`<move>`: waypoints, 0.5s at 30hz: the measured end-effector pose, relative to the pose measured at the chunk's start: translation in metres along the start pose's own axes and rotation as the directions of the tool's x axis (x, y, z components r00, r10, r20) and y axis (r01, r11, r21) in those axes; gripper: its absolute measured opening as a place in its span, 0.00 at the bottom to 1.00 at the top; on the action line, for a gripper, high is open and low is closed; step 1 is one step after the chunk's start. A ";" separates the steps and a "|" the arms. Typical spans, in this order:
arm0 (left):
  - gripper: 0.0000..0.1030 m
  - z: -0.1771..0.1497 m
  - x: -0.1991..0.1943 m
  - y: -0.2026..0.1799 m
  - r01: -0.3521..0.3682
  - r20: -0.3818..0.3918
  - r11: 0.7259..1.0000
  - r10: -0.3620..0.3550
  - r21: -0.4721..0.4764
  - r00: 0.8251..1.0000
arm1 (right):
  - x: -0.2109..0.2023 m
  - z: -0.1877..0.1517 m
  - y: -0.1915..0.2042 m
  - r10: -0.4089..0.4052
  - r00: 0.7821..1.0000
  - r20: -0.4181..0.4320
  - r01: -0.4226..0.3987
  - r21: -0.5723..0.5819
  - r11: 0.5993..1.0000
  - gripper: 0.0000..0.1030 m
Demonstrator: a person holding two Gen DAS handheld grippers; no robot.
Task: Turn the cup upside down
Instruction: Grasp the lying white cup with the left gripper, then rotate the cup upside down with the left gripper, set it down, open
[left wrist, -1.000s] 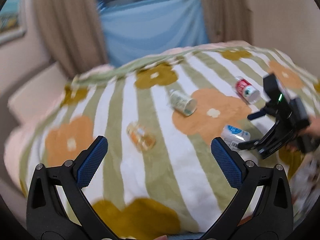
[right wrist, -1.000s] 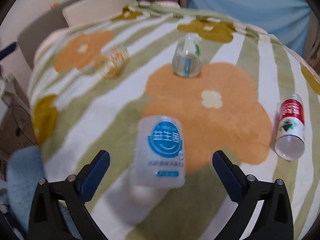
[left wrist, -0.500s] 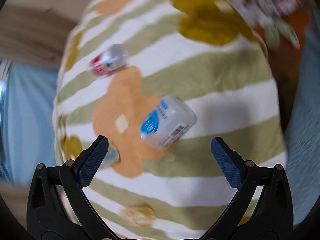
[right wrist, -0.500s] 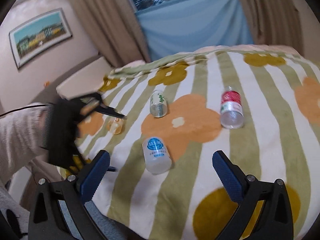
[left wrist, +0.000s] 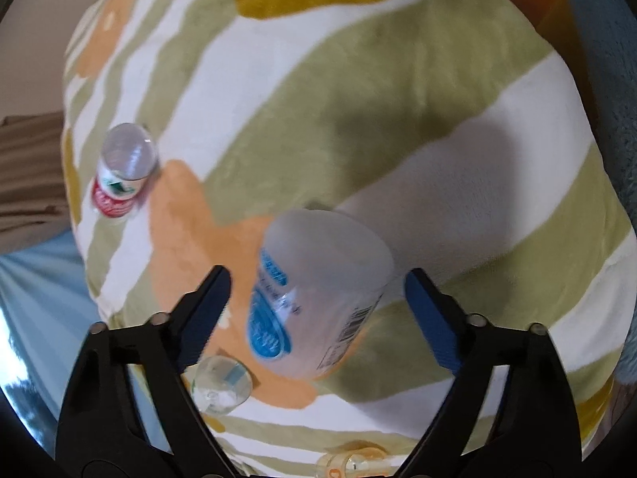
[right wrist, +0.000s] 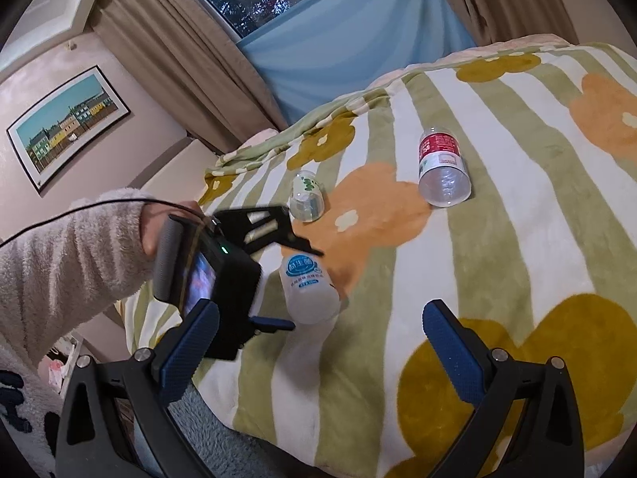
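Cup (left wrist: 318,294) on side btwn open left claw (left wrist: 318,306) fingers, untouched.

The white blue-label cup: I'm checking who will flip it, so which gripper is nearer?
Left. The left gripper straddles the white blue-label cup, jaws open; the right gripper hangs back off the bed's edge.

L hand-held gripper (left wrist: 316,302) jaws wide apart, rolled sideways; R hand-held gripper (right wrist: 318,348) jaws apart, empty.
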State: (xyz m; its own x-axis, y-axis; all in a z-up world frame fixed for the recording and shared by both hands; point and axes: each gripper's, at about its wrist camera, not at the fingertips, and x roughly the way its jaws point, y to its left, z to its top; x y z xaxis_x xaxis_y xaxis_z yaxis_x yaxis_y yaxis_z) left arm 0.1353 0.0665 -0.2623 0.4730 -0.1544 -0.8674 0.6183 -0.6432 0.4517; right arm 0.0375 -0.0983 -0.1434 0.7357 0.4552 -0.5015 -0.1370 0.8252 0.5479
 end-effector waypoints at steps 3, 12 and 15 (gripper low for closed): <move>0.66 0.001 0.005 0.001 0.017 0.000 1.000 -0.017 -0.002 1.000 | 0.001 0.000 -0.004 0.018 1.000 0.005 -0.018 0.017 1.000 1.00; 0.62 -0.011 -0.009 0.028 0.129 0.119 0.955 -0.100 -0.266 0.988 | -0.003 -0.001 -0.011 0.049 0.999 0.017 -0.049 0.060 0.997 1.00; 0.62 -0.030 -0.017 0.046 0.195 0.242 0.854 -0.084 -0.482 0.967 | -0.008 0.000 -0.012 0.057 0.998 0.035 -0.059 0.076 0.995 1.00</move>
State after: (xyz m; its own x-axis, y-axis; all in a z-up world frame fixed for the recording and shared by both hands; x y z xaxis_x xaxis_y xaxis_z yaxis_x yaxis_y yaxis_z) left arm 0.1741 0.0619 -0.2210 0.2534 -0.2768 -0.9269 0.9228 -0.2182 0.3175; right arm 0.0333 -0.1120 -0.1459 0.7496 0.4892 -0.4458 -0.1296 0.7690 0.6259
